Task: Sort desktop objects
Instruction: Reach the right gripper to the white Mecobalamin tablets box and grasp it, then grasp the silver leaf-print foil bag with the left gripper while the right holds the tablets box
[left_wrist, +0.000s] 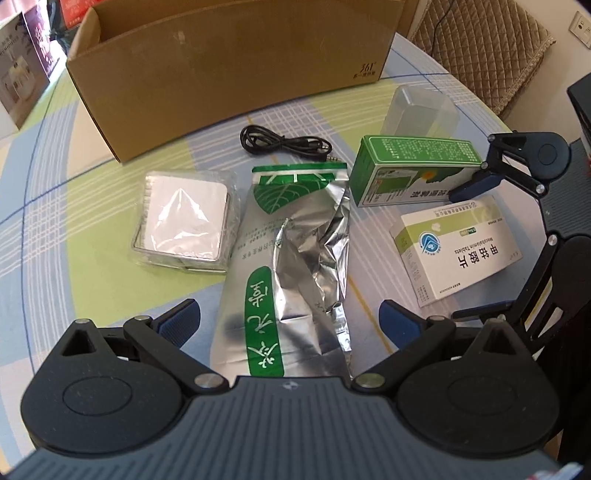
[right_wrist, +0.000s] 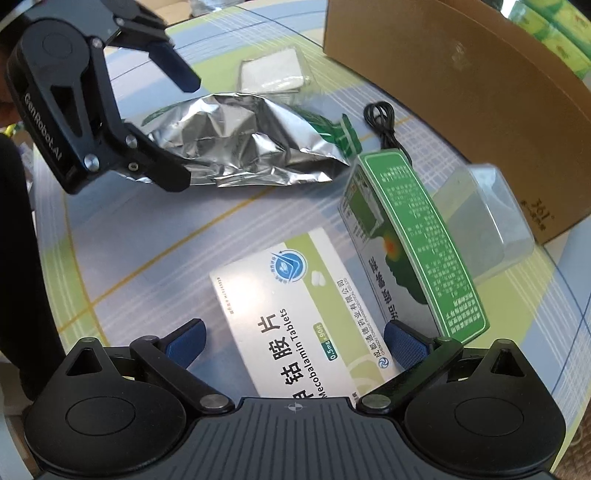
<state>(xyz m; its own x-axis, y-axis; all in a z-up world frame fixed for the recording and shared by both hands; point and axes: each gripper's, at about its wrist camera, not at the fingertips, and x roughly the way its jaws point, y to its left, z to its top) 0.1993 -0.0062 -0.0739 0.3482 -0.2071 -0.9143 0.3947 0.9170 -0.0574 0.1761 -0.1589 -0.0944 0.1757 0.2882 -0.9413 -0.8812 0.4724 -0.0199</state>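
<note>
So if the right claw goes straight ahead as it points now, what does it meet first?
Most likely the white tablet box: it lies directly between the open right claw fingers. The green carton stands just to the right, probably outside the line.

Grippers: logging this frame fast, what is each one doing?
Left gripper: open, empty, straddling the foil tea bag.
Right gripper: open, empty, over the Mecobalamin tablet box.

The left hand-held gripper (left_wrist: 290, 319) hovers with jaws spread wide, holding nothing; the right hand-held gripper (right_wrist: 293, 343) is likewise spread wide, its grasp empty.
</note>
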